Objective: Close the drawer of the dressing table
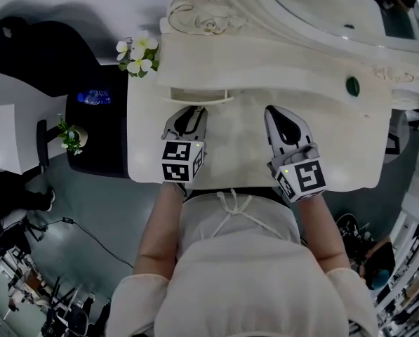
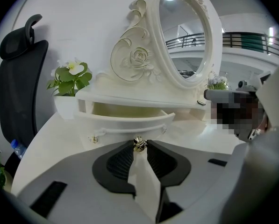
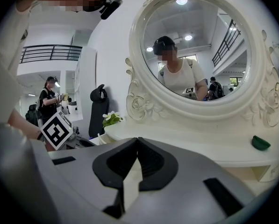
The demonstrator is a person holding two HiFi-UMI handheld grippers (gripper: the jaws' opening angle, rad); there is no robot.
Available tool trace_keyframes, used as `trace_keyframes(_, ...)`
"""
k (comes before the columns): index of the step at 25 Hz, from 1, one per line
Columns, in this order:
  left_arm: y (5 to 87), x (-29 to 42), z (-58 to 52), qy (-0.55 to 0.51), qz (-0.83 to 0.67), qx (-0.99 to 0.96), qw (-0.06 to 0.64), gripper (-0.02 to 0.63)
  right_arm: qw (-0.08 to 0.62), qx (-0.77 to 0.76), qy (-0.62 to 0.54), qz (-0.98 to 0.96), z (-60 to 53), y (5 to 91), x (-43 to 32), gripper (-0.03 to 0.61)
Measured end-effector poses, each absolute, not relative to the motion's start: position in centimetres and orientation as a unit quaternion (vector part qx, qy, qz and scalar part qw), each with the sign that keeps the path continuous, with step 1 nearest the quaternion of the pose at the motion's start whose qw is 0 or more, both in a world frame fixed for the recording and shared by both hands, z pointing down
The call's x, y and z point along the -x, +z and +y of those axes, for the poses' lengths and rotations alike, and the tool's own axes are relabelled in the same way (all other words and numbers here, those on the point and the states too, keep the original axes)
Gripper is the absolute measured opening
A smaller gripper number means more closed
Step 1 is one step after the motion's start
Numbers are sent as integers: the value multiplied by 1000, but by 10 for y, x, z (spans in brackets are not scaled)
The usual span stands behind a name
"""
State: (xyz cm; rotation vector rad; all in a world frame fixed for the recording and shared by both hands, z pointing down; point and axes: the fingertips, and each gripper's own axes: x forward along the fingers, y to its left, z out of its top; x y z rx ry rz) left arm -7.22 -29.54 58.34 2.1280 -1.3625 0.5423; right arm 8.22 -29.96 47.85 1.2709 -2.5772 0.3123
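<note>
White and glossy, the dressing table's surface (image 1: pixel 335 153) lay right under you, and its drawer (image 2: pixel 125 120) stood pulled out from beneath the mirror shelf, its pale inside showing. Your left gripper (image 1: pixel 189 112) had its jaws pinched on the small gold knob (image 2: pixel 139 144) at the middle of the curved drawer front. Your right gripper (image 3: pixel 138 140) hovered beside it over the surface, jaws together on nothing. With that grip, the step seemed to call for a straight, level push toward the mirror (image 3: pixel 195 50). You needed to keep the knob centred so the drawer did not skew, and to ease off as the front met the frame. The knob was tiny, so a sideways pull would likely have slipped it. Flowers (image 2: pixel 71 76) at the left corner and the black chair (image 2: pixel 17 78) beyond stood clear of your path.
</note>
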Motion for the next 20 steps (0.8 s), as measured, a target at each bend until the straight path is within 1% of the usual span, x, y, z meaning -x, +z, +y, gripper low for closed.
trace_keyframes(3,582,75,-298,203,-504,-790,284,106,125,-437,106,-885,-305,476,-81,6)
trace_keyframes(20,580,76,-328,208,-510,-786,280,104,124,-435,102,-886,-309,472,-77,6)
